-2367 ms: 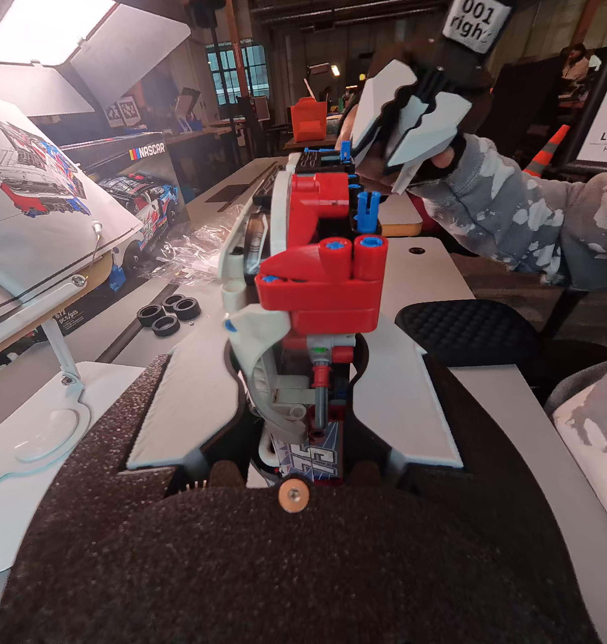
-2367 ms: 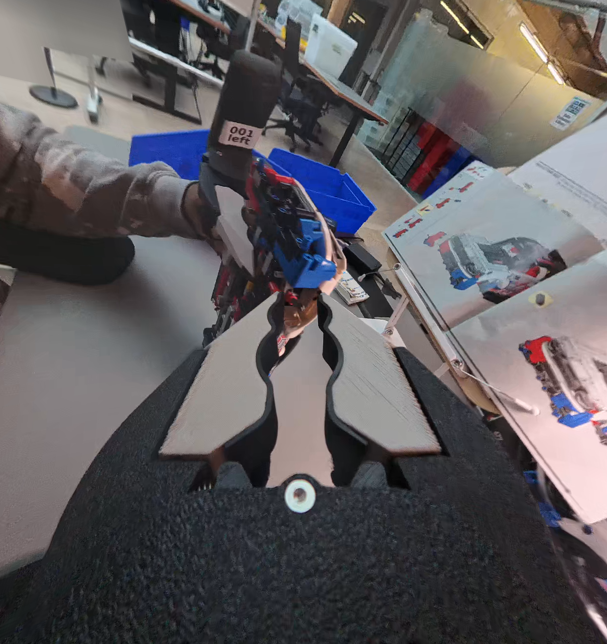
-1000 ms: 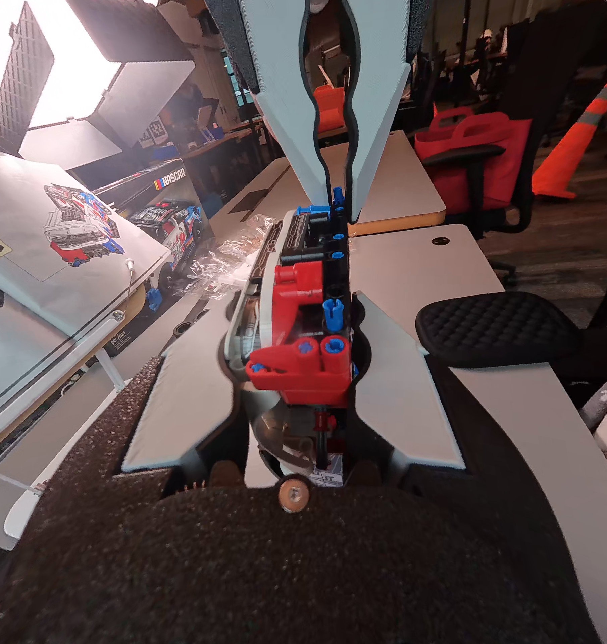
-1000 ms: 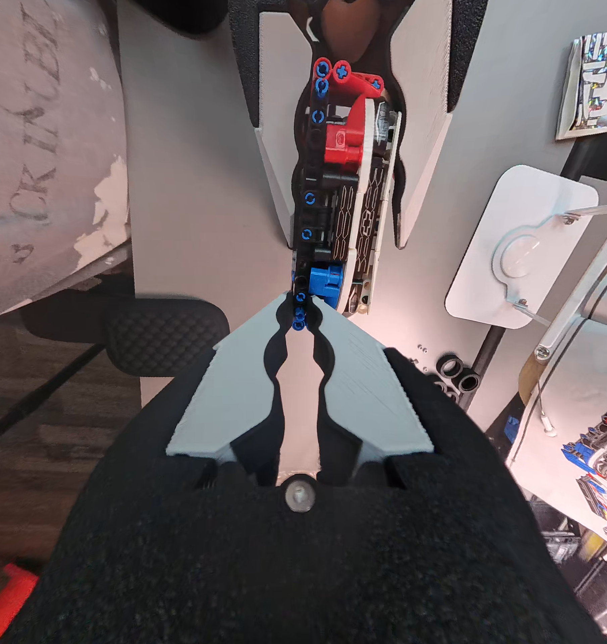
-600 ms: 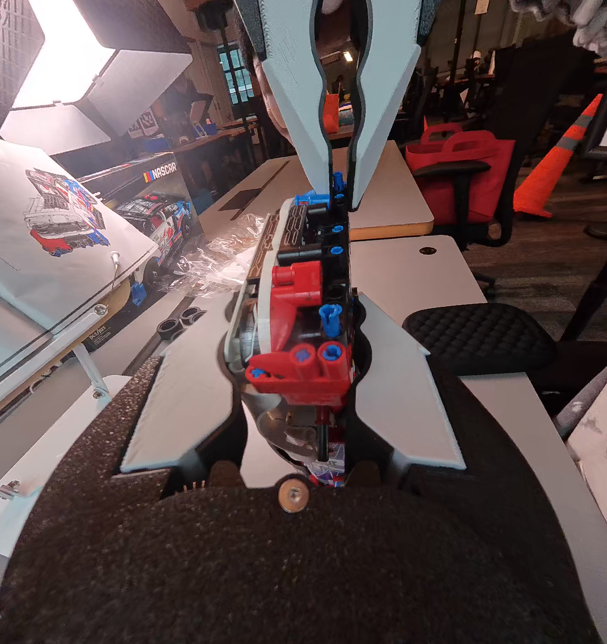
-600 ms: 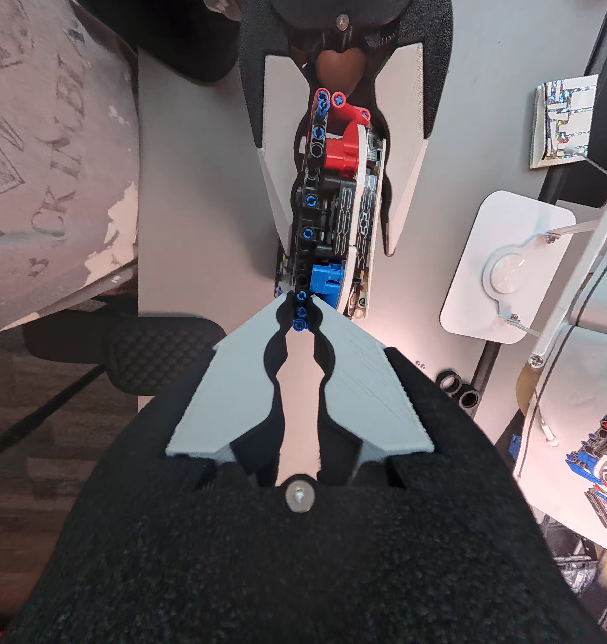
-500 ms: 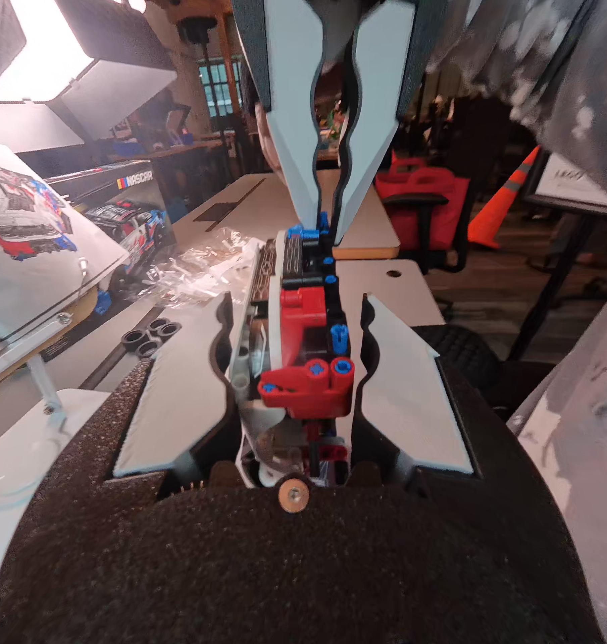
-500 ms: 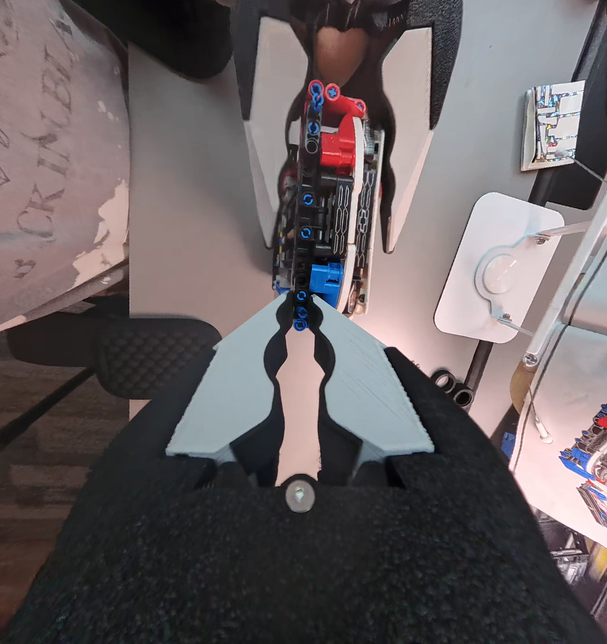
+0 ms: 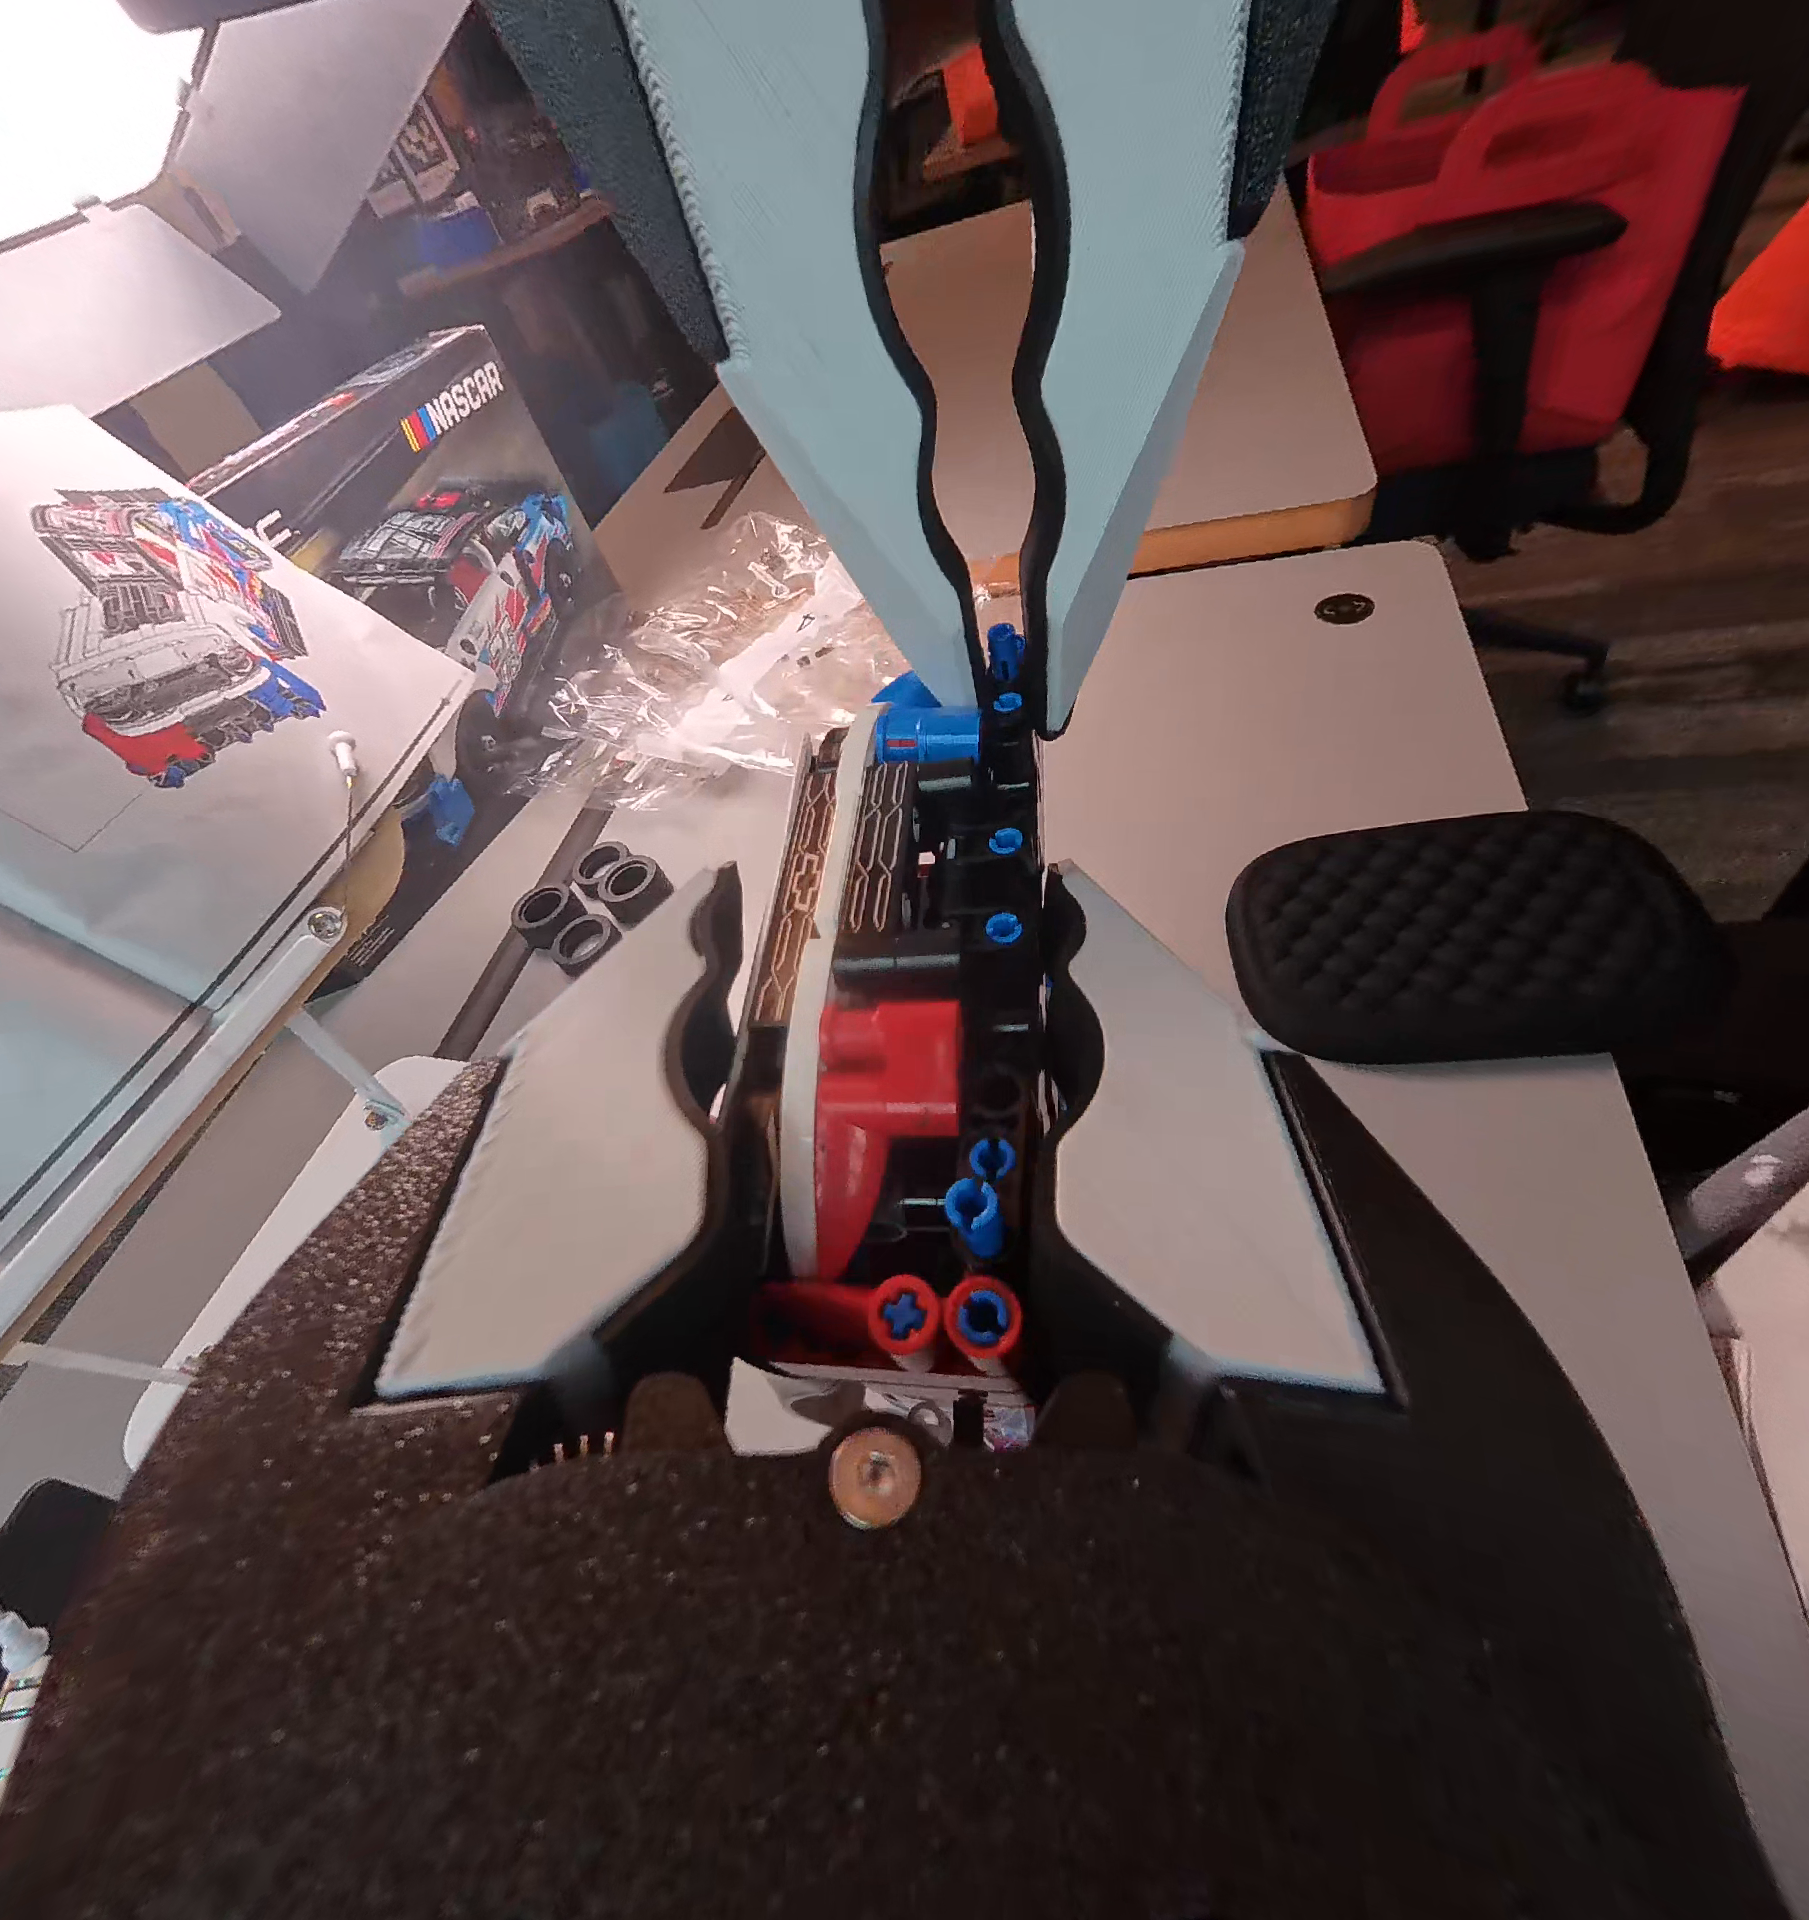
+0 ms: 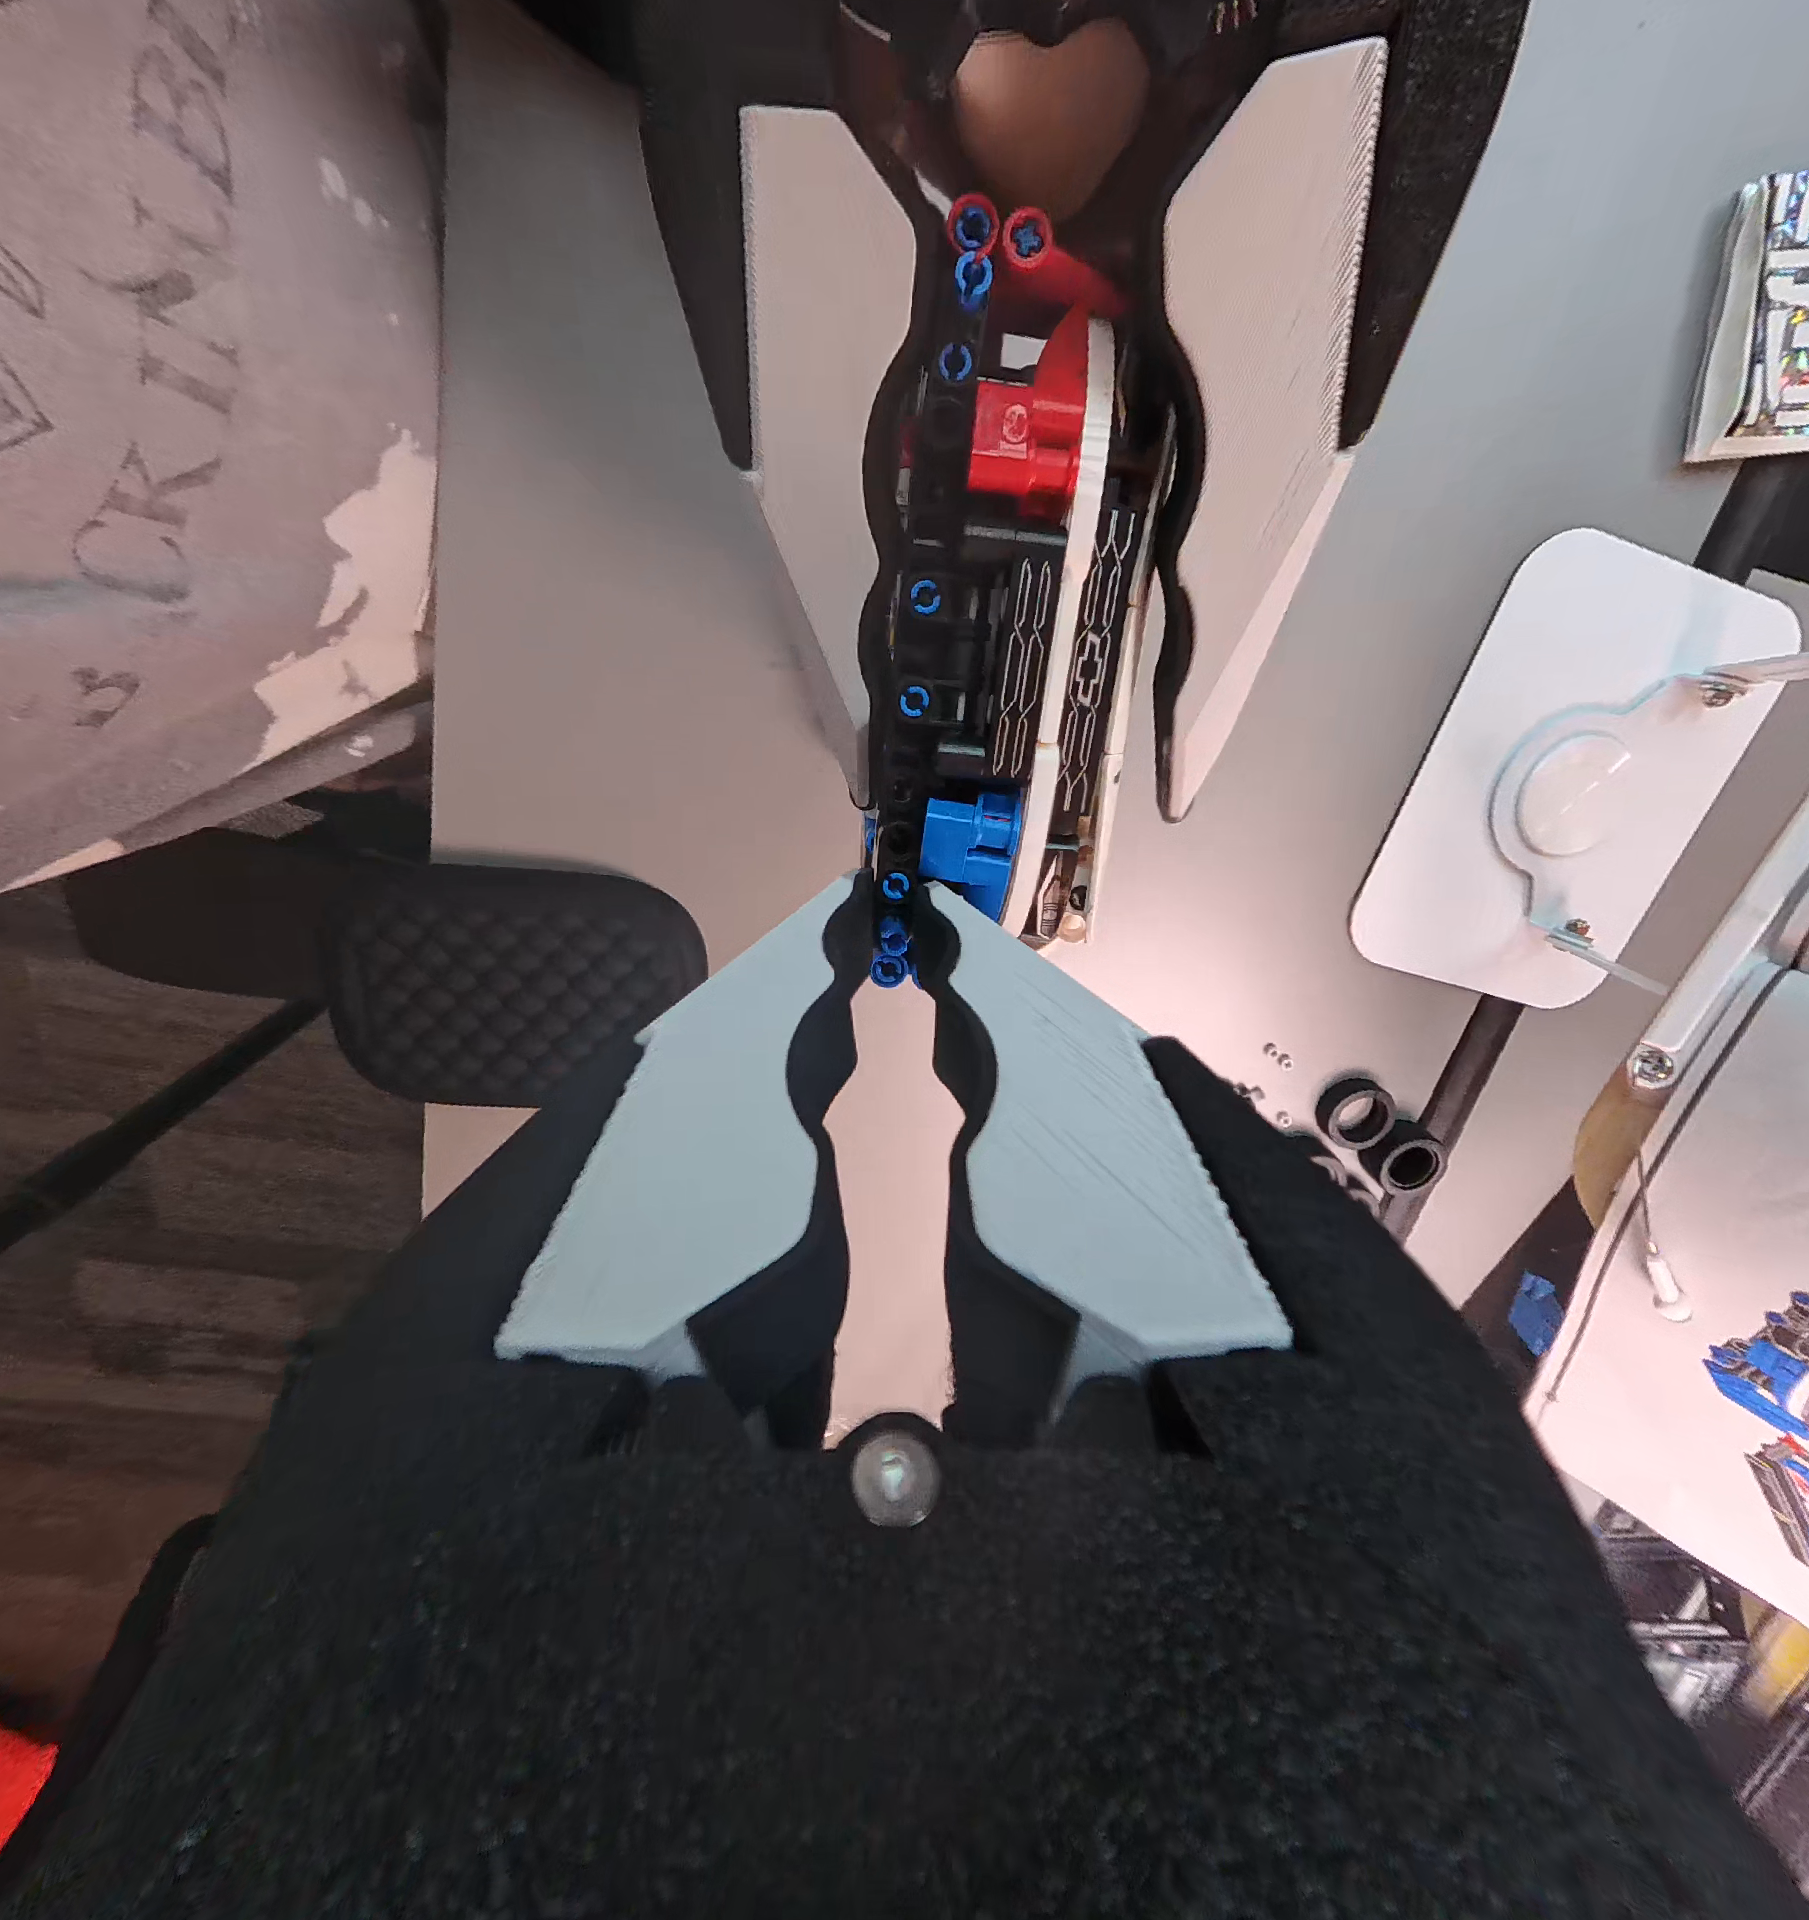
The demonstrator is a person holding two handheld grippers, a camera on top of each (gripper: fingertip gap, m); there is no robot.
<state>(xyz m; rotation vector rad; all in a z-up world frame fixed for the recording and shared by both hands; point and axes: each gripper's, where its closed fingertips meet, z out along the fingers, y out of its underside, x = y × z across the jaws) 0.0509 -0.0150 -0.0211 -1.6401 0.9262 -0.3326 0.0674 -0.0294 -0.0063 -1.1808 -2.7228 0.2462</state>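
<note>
A red, white, black and blue brick assembly (image 9: 889, 1049) stands on edge between the fingers of my left gripper (image 9: 884, 883), which is shut on it above the grey table (image 9: 1243, 727). My right gripper (image 10: 895, 894) faces it from the far end and is shut on a blue pin (image 10: 892, 940) at the tip of the assembly's black beam (image 10: 926, 623). In the left wrist view the right gripper (image 9: 1009, 707) comes down from the top, pinching that blue pin (image 9: 1004, 649). The left gripper (image 10: 1014, 810) shows at the top of the right wrist view.
Several black tyres (image 9: 593, 904) lie on the table left of the assembly. An instruction booklet on a stand (image 9: 152, 644), a race-car box (image 9: 443, 520) and clear plastic bags (image 9: 713, 665) lie to the left. A black chair armrest (image 9: 1451, 935) is at the right.
The right gripper came from the upper right to the assembly's far end and shut on the blue pin. In the last half second the left view tipped down; both grips held.
</note>
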